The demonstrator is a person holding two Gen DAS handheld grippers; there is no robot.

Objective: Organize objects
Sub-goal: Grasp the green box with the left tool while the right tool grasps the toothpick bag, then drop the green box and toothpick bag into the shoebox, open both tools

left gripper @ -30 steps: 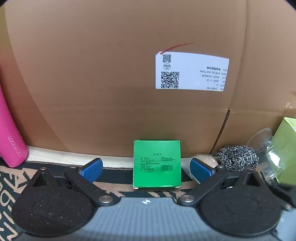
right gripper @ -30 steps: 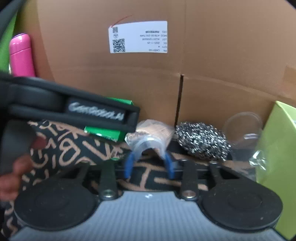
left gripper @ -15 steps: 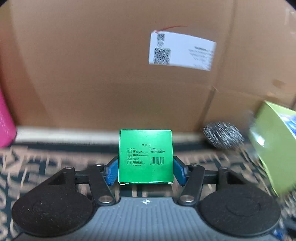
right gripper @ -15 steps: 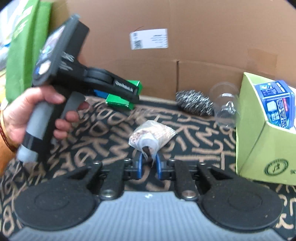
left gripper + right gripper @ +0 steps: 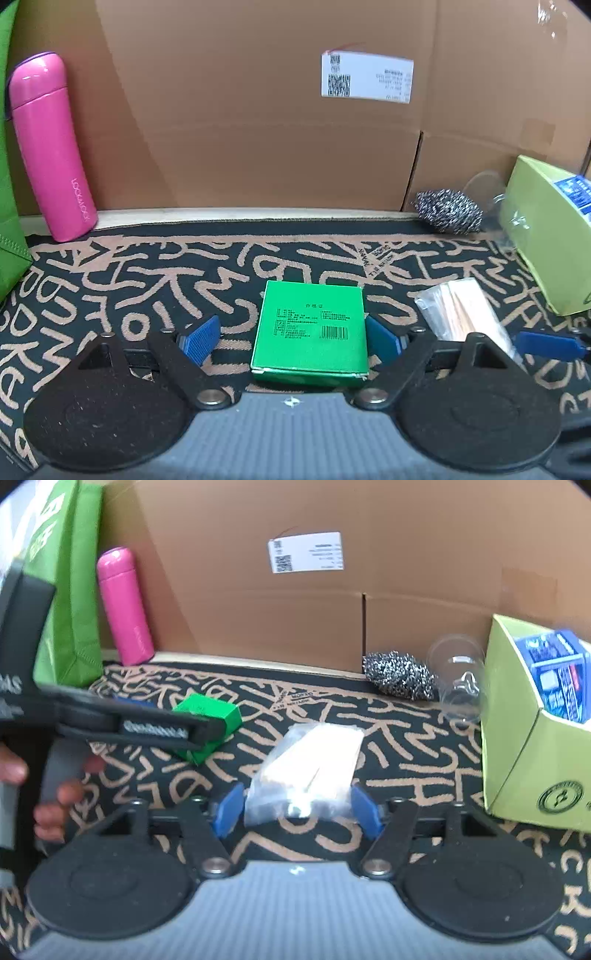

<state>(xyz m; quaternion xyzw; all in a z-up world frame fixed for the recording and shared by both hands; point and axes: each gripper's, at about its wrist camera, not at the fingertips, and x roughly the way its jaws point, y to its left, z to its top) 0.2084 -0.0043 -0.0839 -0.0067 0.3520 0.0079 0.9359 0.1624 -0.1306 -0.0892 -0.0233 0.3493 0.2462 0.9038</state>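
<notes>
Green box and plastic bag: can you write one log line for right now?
left gripper: open around green box | right gripper: open around plastic bag | both on mat

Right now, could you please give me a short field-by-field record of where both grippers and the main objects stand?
left gripper: open, astride the flat green cardboard box lying on the patterned black-and-tan mat
right gripper: open, astride the clear plastic packet of pale sticks
pink insulated bottle: upright, back left, against the brown cardboard wall
steel wool scourer: back right
lime-green carton: right edge
</notes>
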